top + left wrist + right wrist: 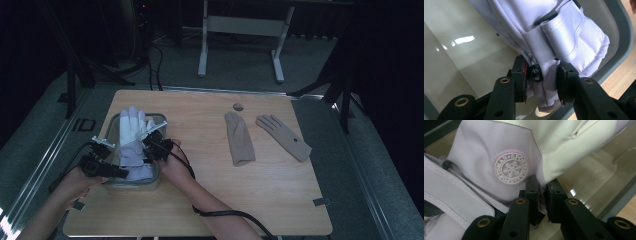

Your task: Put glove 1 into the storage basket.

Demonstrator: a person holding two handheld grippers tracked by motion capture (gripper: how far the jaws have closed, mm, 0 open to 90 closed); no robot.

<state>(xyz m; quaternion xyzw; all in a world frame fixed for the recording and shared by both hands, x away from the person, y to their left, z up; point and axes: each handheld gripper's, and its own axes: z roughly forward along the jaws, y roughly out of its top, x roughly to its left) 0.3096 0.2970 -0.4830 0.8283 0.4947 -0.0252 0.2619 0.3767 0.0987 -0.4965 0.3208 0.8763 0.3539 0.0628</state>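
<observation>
A white padded winter glove (132, 131) lies in a clear bin with a grey rim (163, 121) at the table's left, fingers pointing away from me. My left gripper (124, 171) comes in from the left at the cuff. In the left gripper view the cuff fabric (574, 37) and a black cord lock (535, 73) sit between the pads of my left gripper (541, 78), which touch the cloth on both sides. My right gripper (148, 148) is at the glove's right side. Here my right gripper (542, 192) pinches the glove's edge beside a round snowflake badge (511, 168).
Two beige knit gloves (239, 140) (285, 136) lie flat right of the wooden table's (210, 200) centre. A small round grey object (238, 106) rests behind them. A cable (225, 214) trails from the right gripper along the forearm. Desk legs stand on the floor beyond.
</observation>
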